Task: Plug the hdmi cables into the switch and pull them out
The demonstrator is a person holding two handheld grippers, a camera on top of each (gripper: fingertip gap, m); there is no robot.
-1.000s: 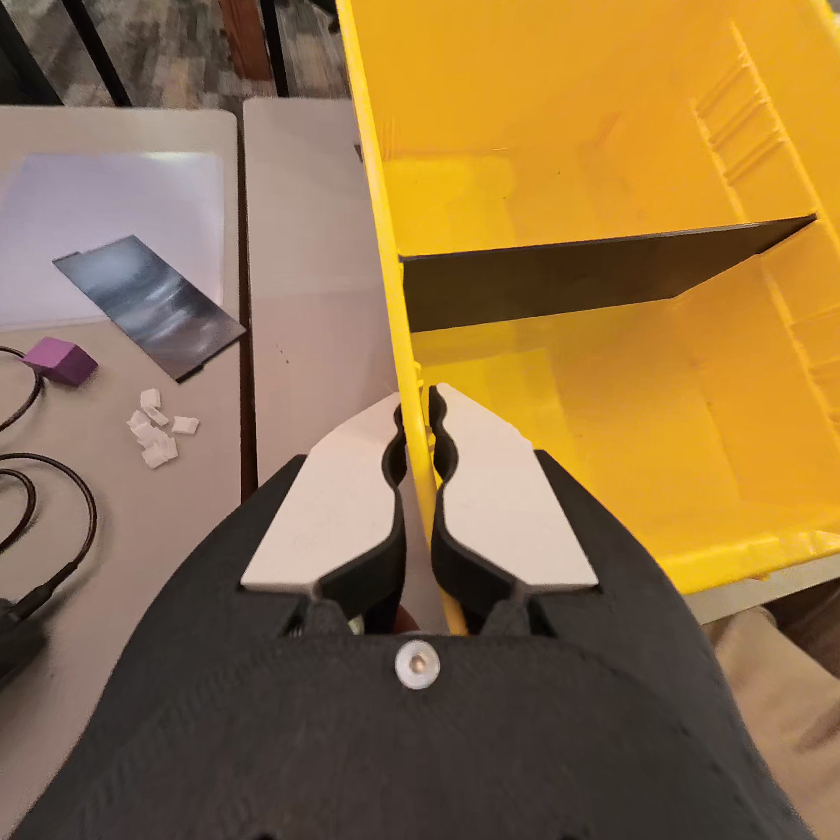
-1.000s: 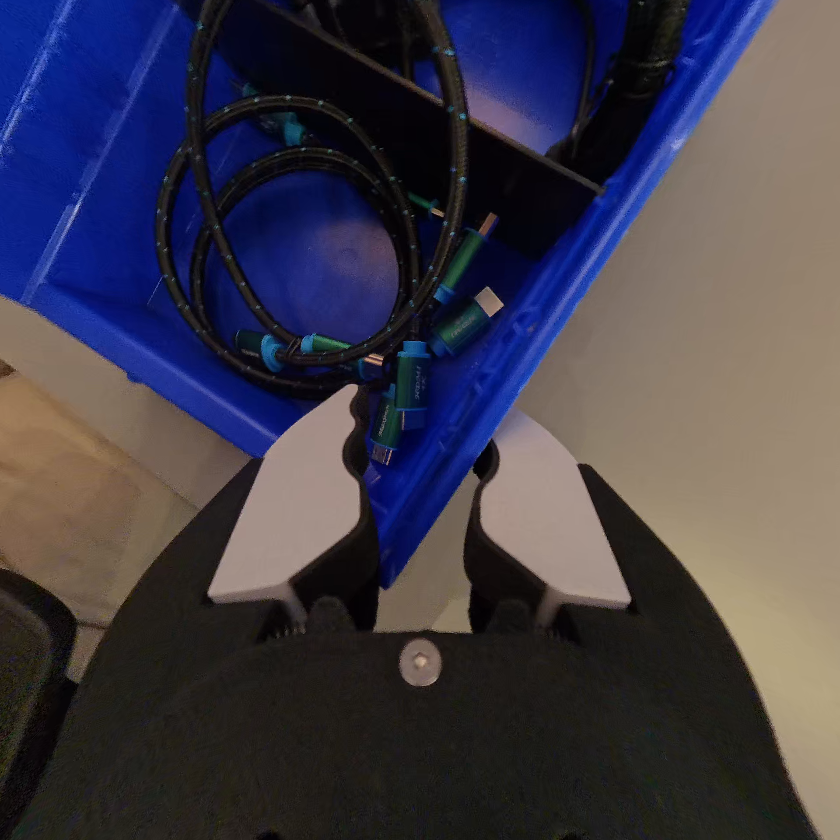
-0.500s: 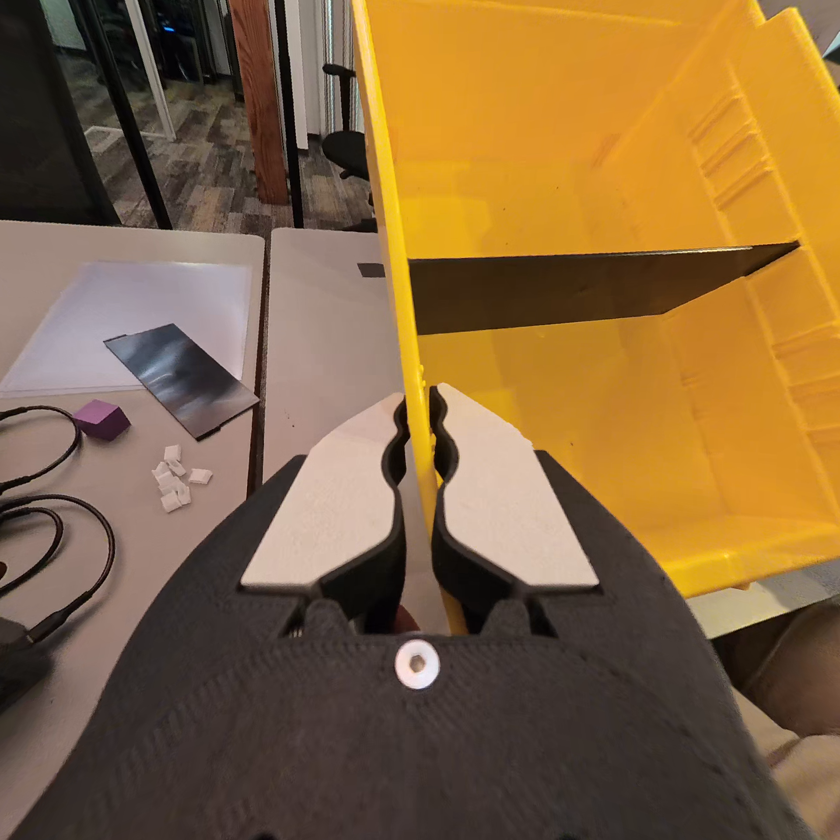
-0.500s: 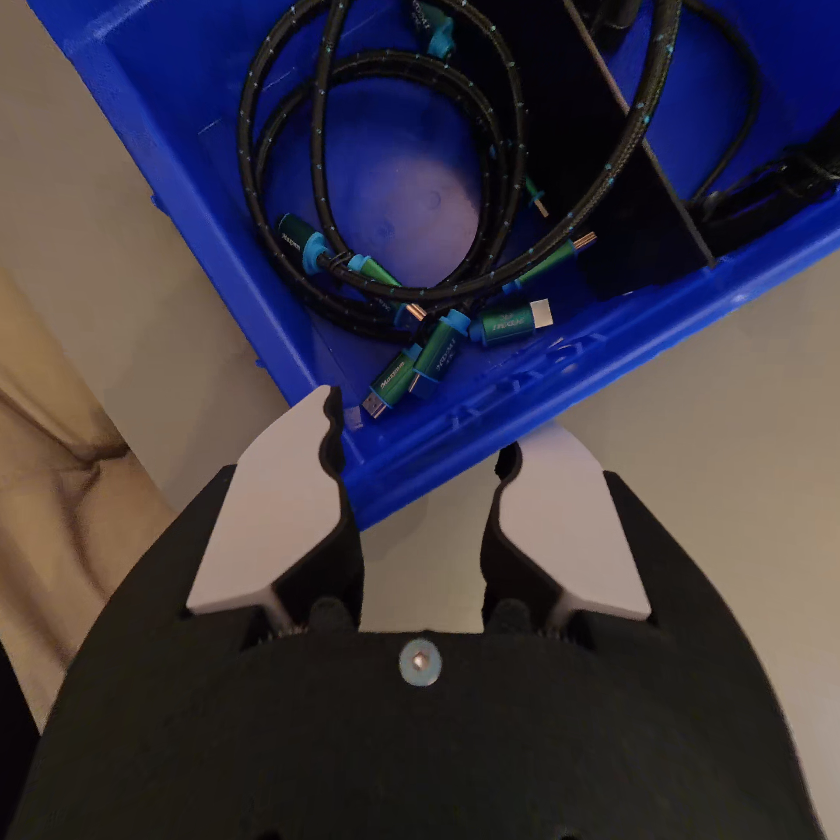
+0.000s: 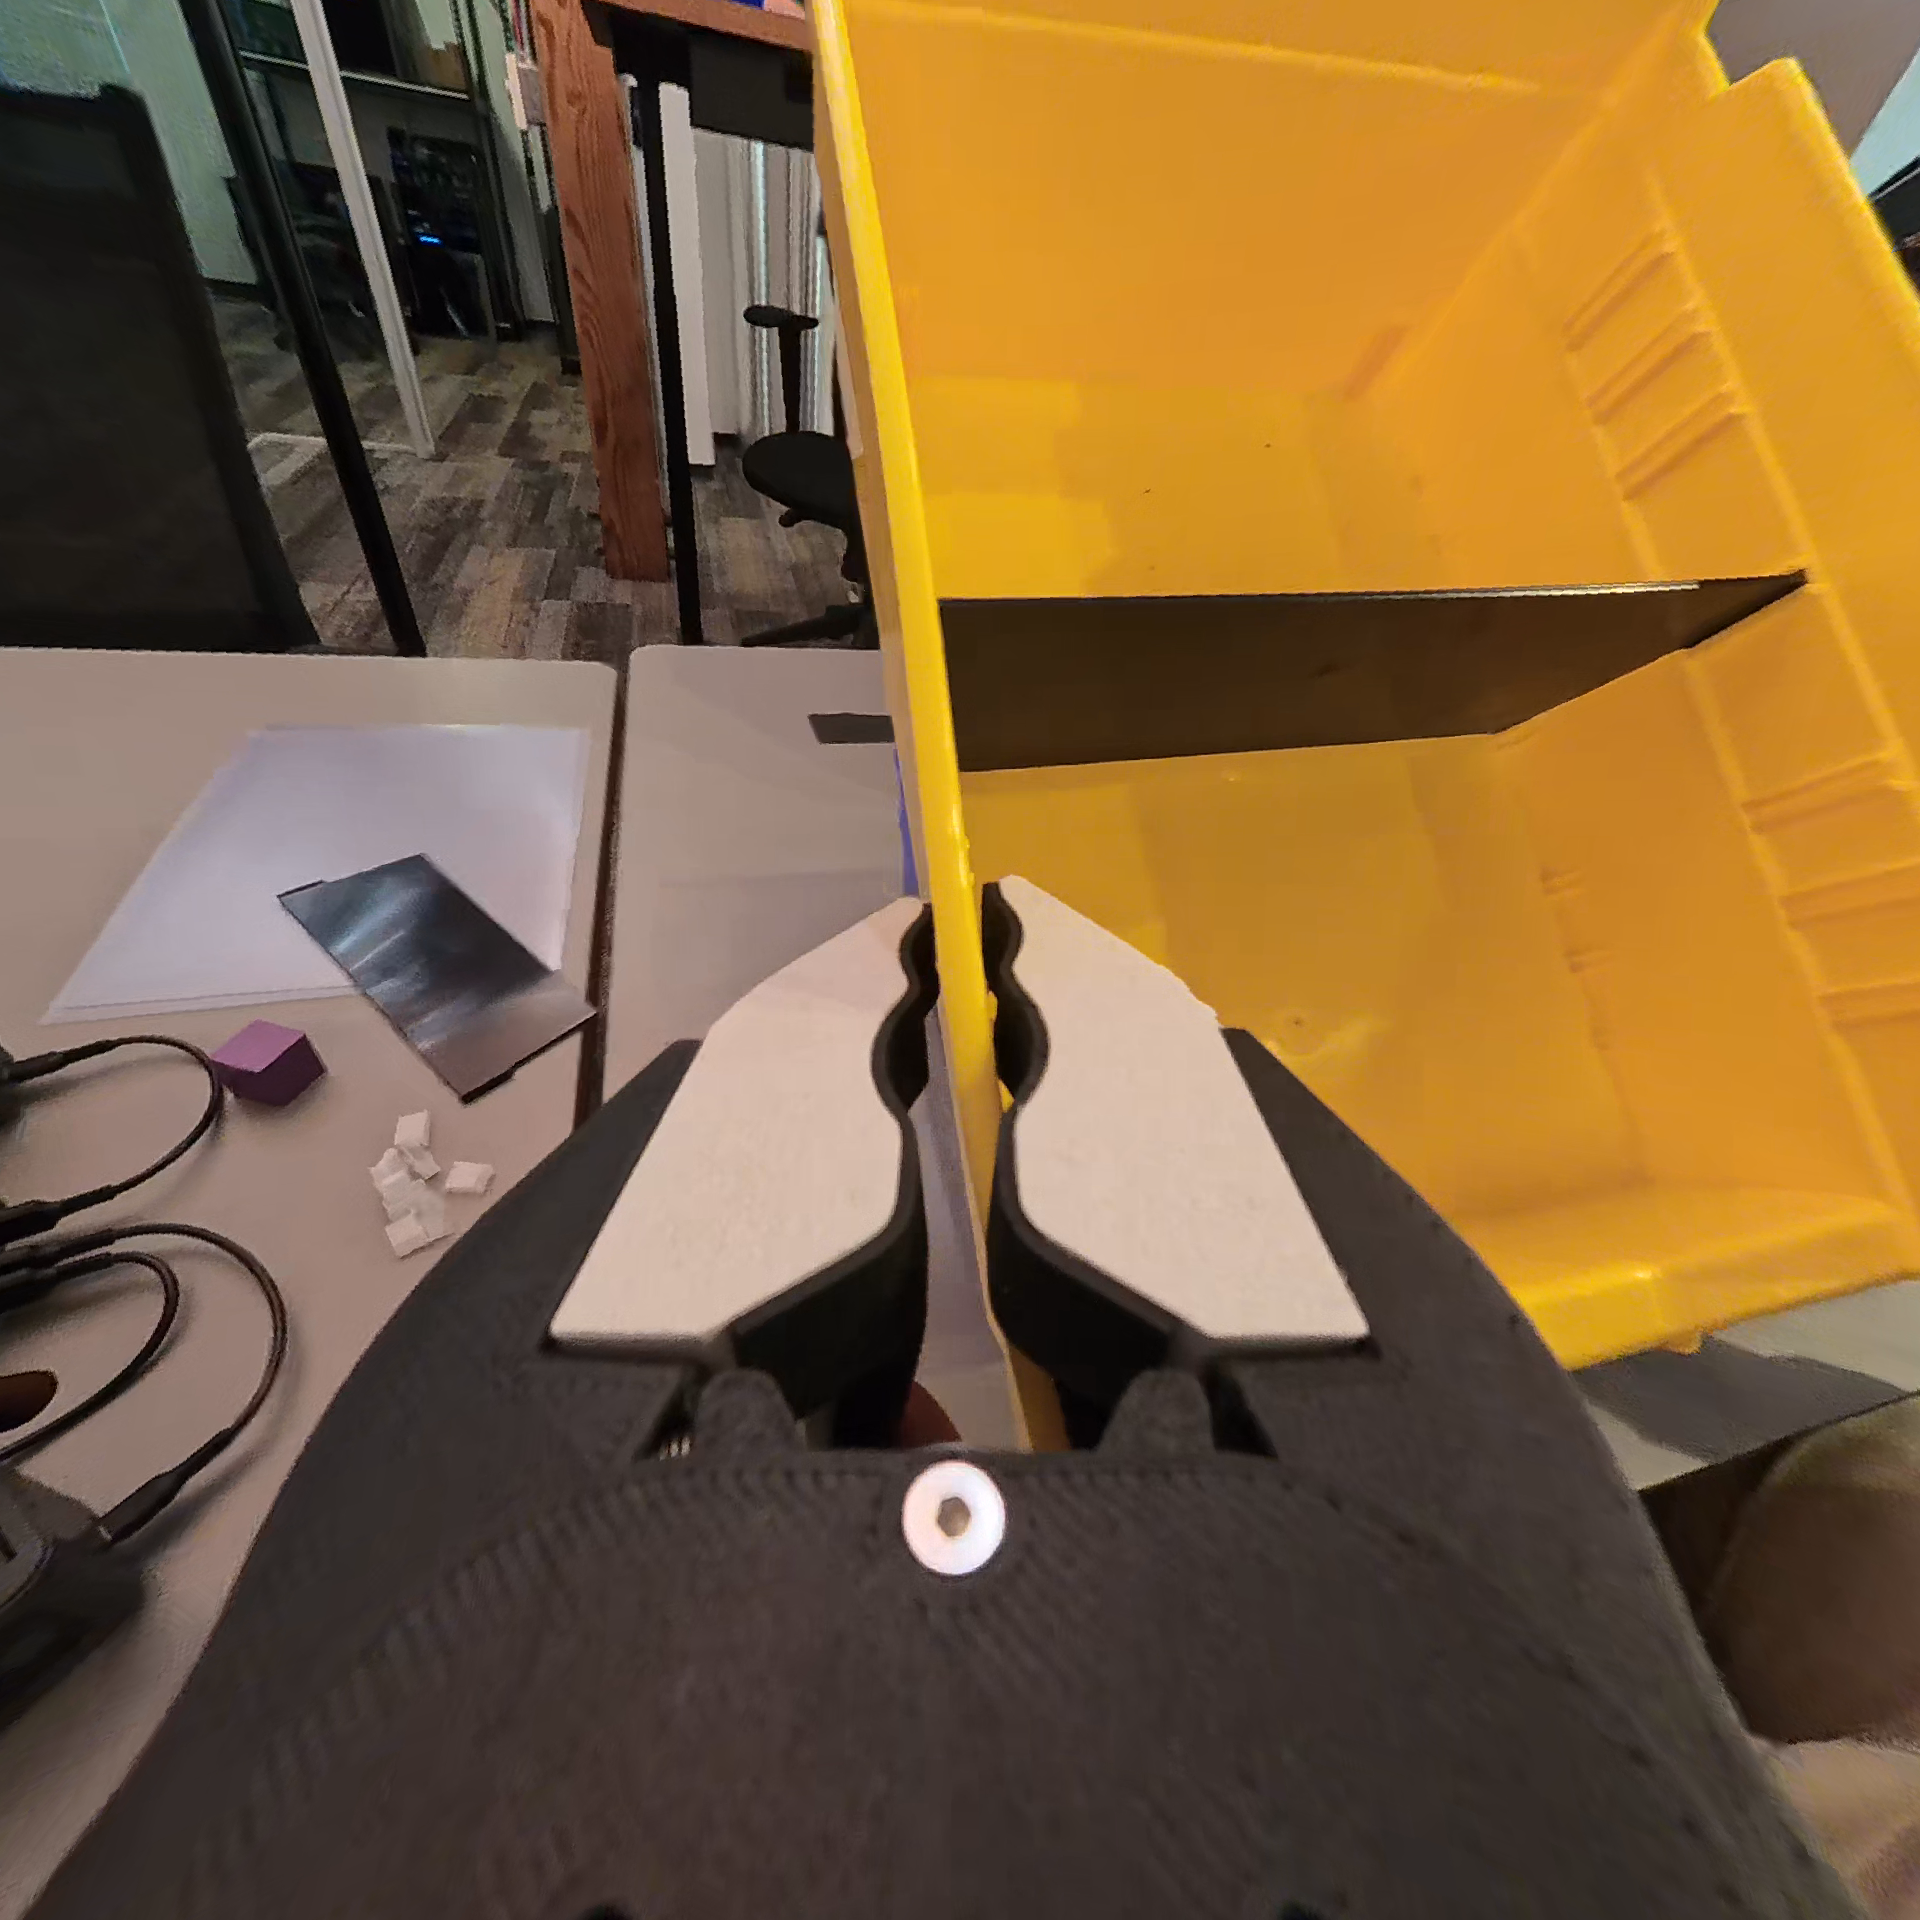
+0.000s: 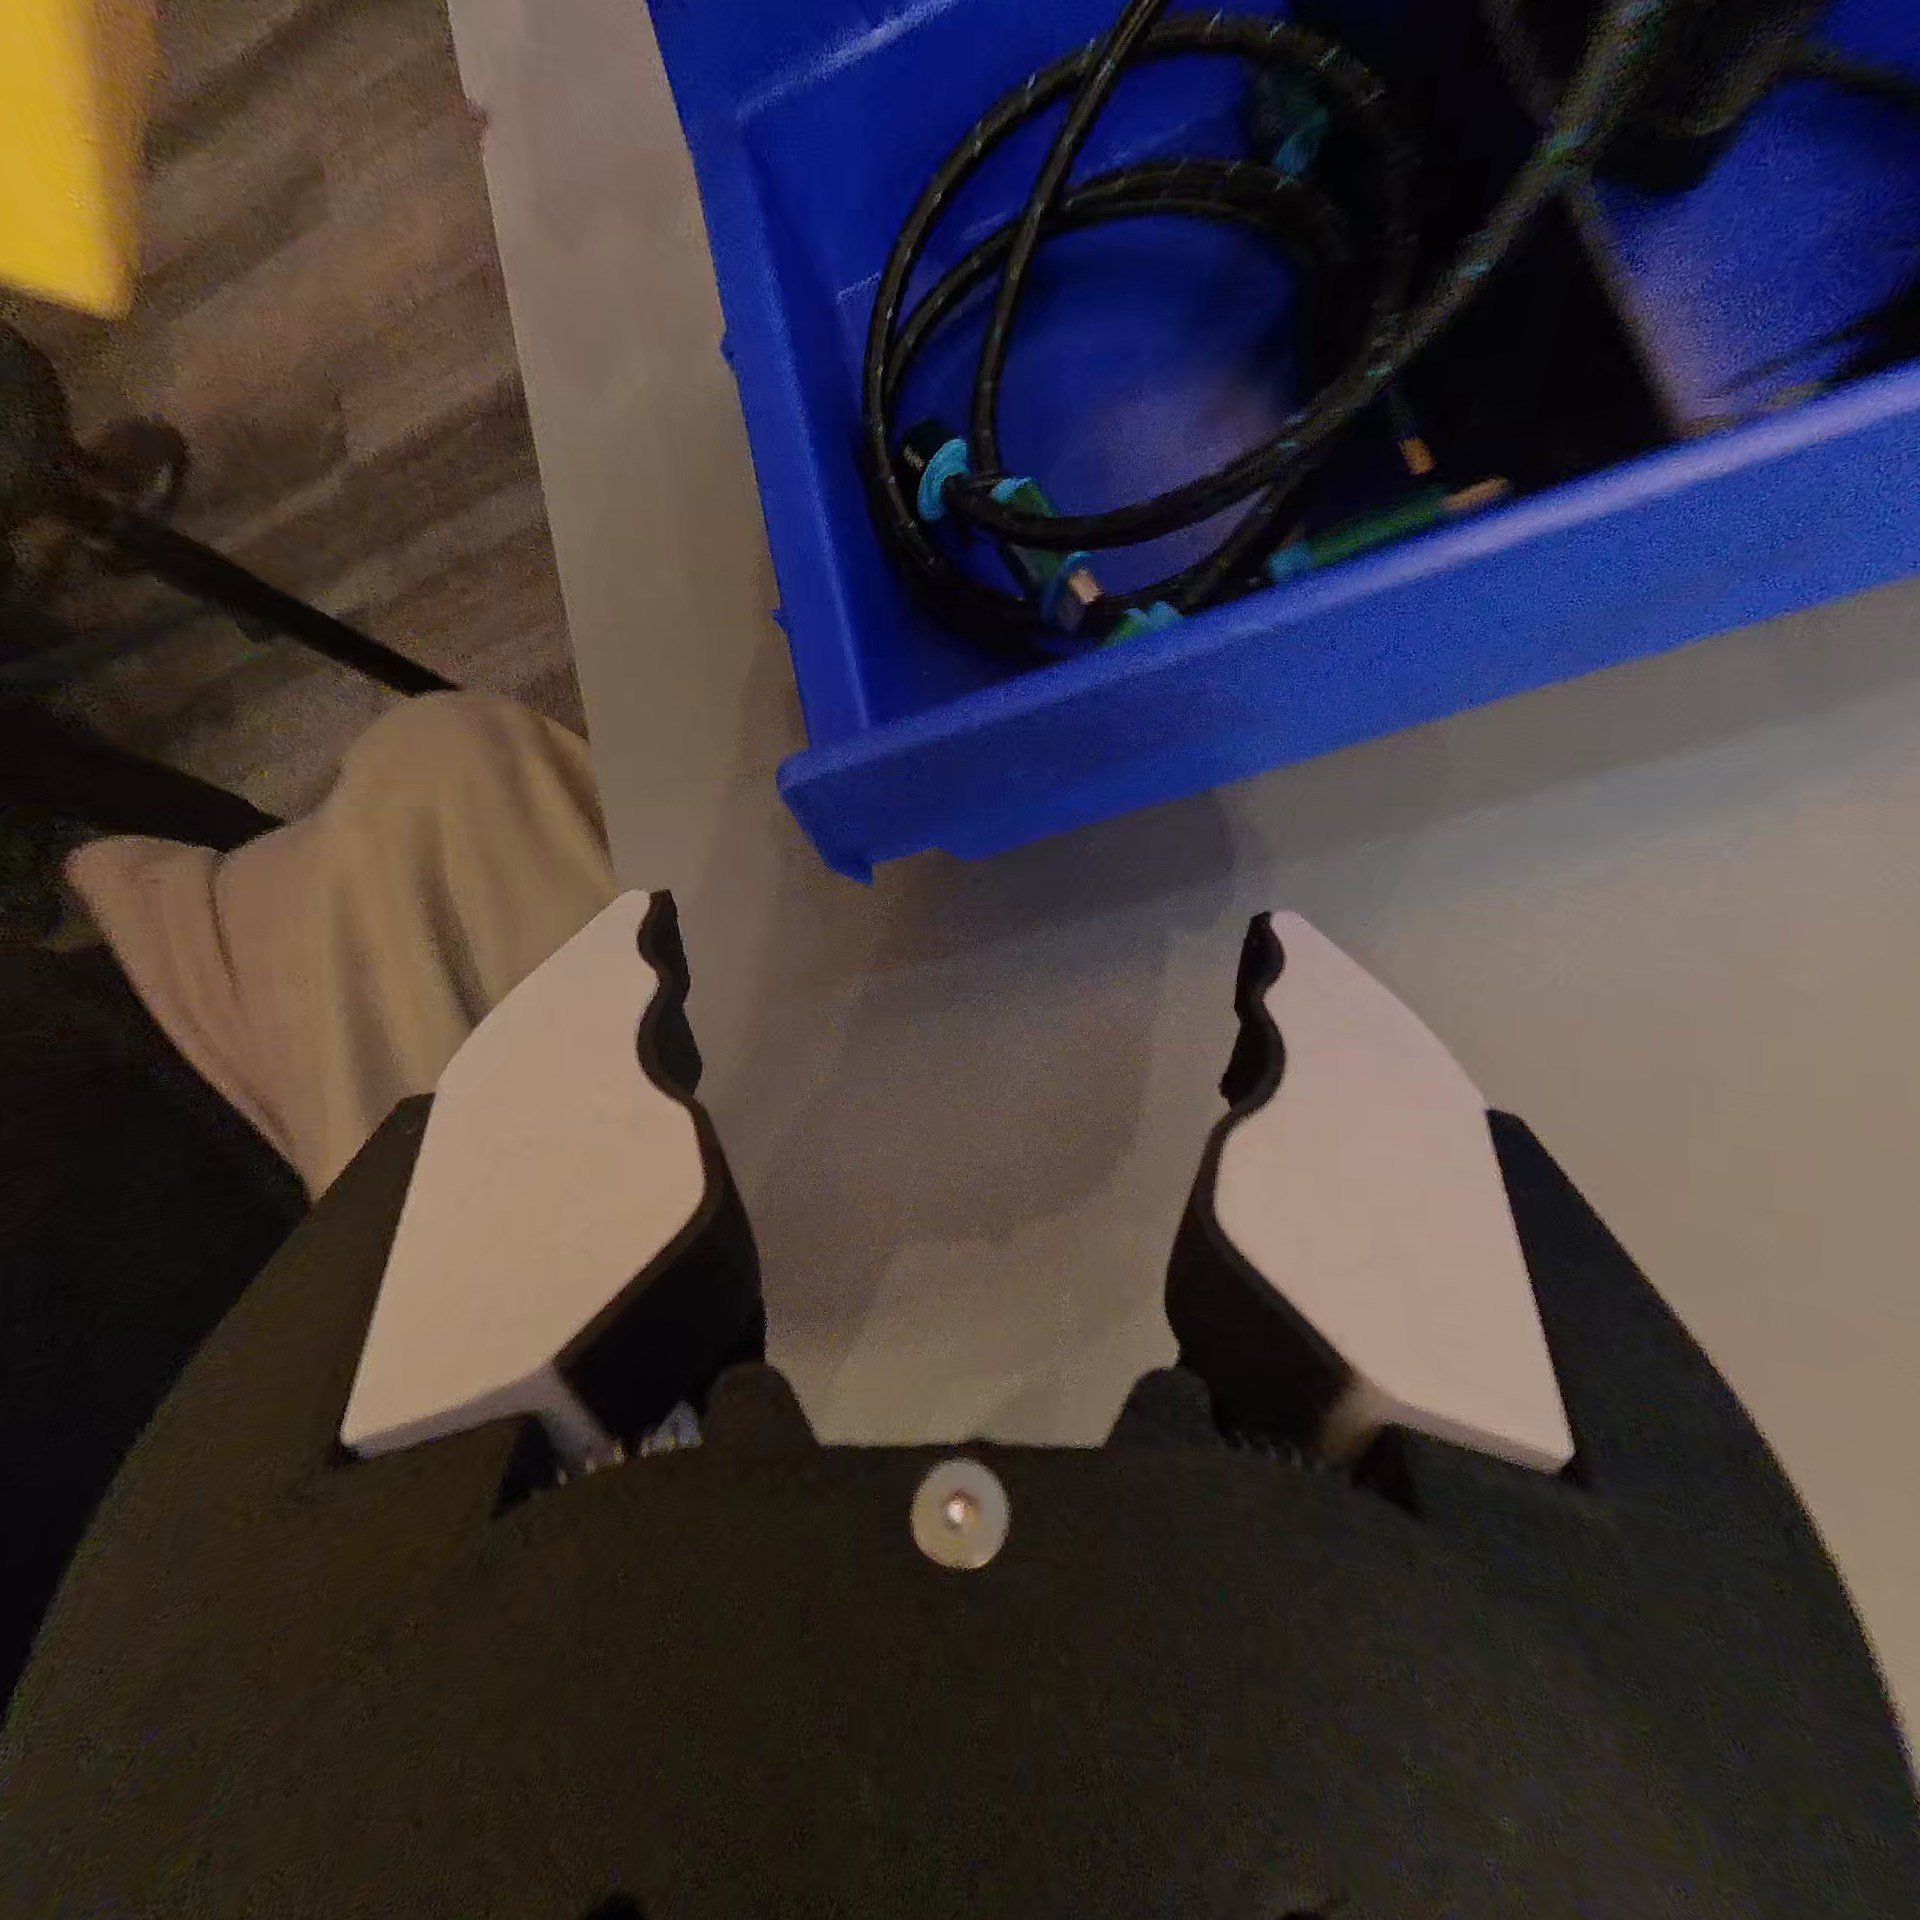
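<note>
Cables of black braided sheath with green and blue plugs, the hdmi cables (image 6: 1132,343), are coiled in the near compartment of the blue plastic bin (image 6: 1351,707); no switch can be seen. In the last second the right gripper (image 6: 961,1023) was drawn back from the bin's wall and its fingers were spread wide, holding nothing, so no cable has been picked and plugging is judged not yet begun. Only the left wrist view shows the left gripper (image 5: 956,935) closed narrowly on the wall of the yellow plastic bin (image 5: 1351,987), which was tilted up meanwhile.
</note>
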